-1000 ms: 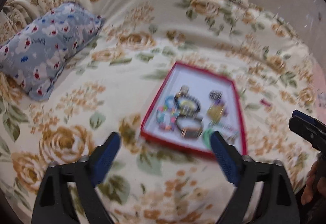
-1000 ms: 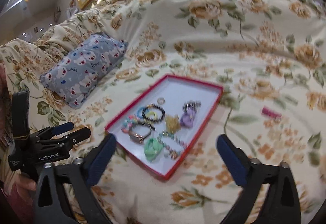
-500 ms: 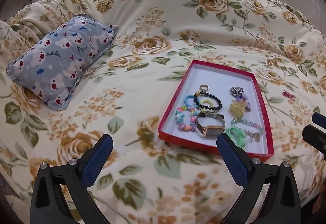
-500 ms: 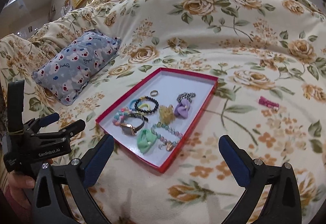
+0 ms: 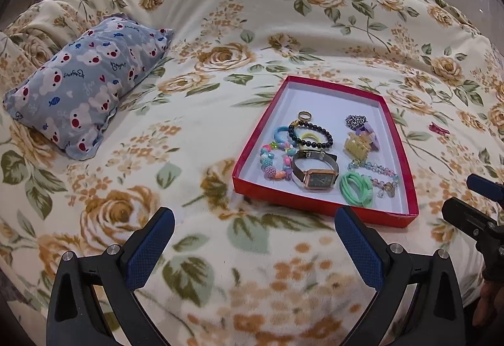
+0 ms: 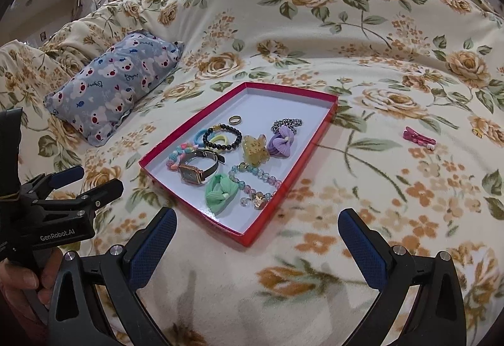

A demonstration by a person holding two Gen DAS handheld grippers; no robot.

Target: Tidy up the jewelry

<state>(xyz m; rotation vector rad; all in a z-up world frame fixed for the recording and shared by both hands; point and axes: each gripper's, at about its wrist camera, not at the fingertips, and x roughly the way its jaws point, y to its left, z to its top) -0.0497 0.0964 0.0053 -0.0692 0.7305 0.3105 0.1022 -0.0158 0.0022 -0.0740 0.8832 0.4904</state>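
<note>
Both claws spread wide and empty above a flowered bed, near a red tray of jewelry.

Left claw point(image 5: 253, 237) and right claw point(image 6: 256, 240): blue pads far apart, gripping nothing, hovering over the floral blanket point(image 5: 195, 113) short of the red tray point(image 6: 285, 191). Inside the tray: gold ring point(image 6: 235, 119) toward the far end, black bead bracelet point(image 6: 222, 138) overlapping blue and yellow hair ties, pastel bead bracelet point(image 5: 273, 164) along the left wall, rose-gold watch point(image 6: 197, 170) near the middle, green scrunchie point(image 6: 221, 188) and crystal bead bracelet point(image 6: 255, 184) at the near end, yellow hair claw clip point(image 6: 254, 151) touching a purple bow point(image 6: 281, 144). Outside the tray, well apart to its right on the blanket: pink hair clip point(image 6: 419, 136). Grey patterned pillow point(image 5: 85, 87) toward the bed's left edge. Hand point(image 6: 22, 280) on the left tool's handle at the lower left of the right view.
</note>
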